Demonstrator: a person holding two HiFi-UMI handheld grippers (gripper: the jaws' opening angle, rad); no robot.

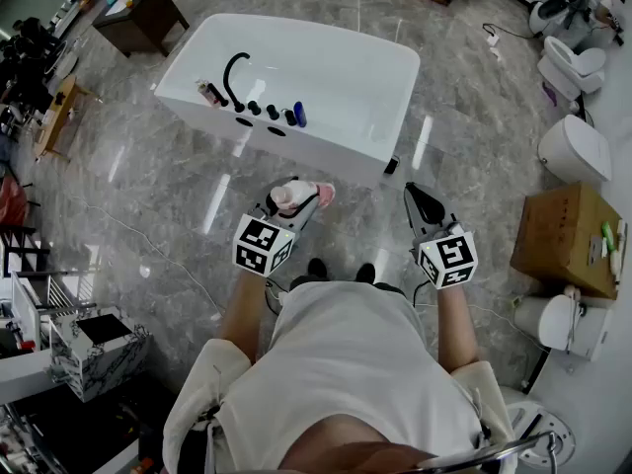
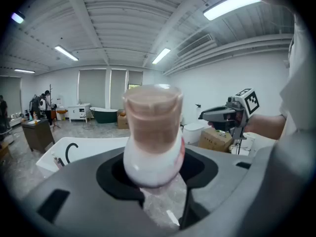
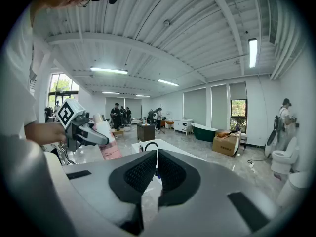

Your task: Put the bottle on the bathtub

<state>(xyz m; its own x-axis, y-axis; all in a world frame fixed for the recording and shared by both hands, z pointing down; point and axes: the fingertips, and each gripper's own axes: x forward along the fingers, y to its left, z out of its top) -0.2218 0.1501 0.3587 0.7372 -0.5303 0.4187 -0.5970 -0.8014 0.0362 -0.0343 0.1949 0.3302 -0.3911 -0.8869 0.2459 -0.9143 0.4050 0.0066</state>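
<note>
Here, centre frame, the left gripper (image 1: 294,205) has its fingers clamped round the bottle (image 1: 308,194) body, the best hold; it looks light, stiff, probably slippery plastic. The right gripper (image 1: 415,197) holds nothing, fingers together.

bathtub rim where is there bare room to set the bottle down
Bare: the near rim between the blue item and the tub's right corner, and the far rim. Crowded: the near-left stretch, with the black faucet, knobs and a small pink bottle.
</note>
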